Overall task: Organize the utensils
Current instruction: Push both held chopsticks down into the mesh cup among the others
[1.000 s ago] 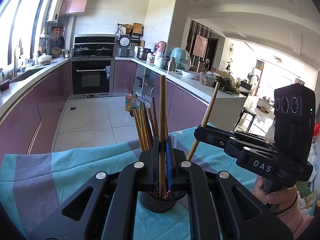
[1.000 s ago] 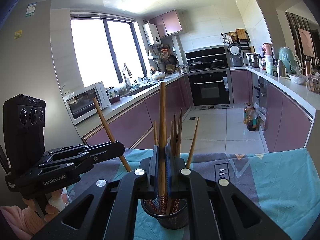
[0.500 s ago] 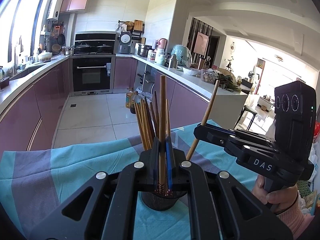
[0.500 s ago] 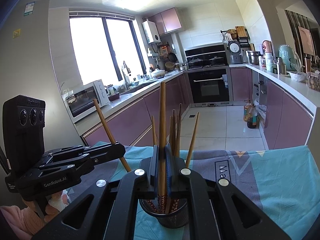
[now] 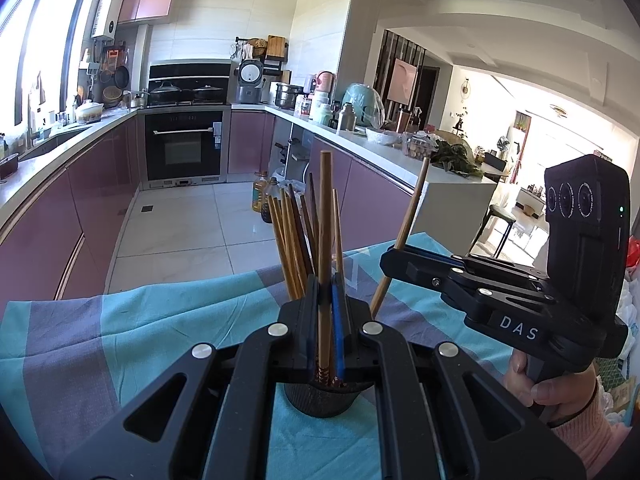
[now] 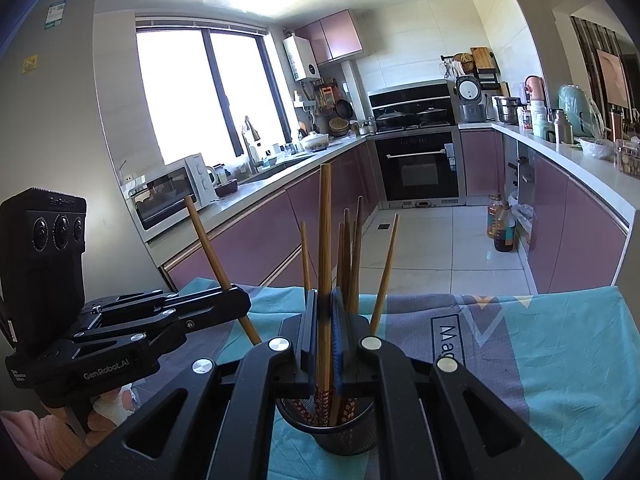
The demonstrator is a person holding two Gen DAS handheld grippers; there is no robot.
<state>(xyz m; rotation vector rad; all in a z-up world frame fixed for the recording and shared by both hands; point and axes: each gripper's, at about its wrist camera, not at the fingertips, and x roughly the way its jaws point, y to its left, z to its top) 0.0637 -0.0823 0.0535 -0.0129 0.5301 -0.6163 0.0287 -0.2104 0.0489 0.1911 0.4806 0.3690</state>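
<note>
Left gripper point(image 5: 326, 316) is clamped on one chopstick point(image 5: 325, 240); right gripper point(image 6: 325, 320) is clamped on another chopstick point(image 6: 324, 248). Both sticks stand over the mesh holder point(image 6: 344, 436) on the cloth-covered bench point(image 6: 560, 360). Lower each tip inside the rim before releasing. Since the earlier frame, both grips and positions are essentially unchanged.

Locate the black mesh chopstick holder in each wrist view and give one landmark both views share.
Left wrist view: the holder sits bottom centre, mostly hidden behind that gripper's jaws, on the cloth.
Right wrist view: the holder sits bottom centre, below that gripper's jaws, mesh wall visible.
Shared landmark: the black oven at the kitchen's far end.
</note>
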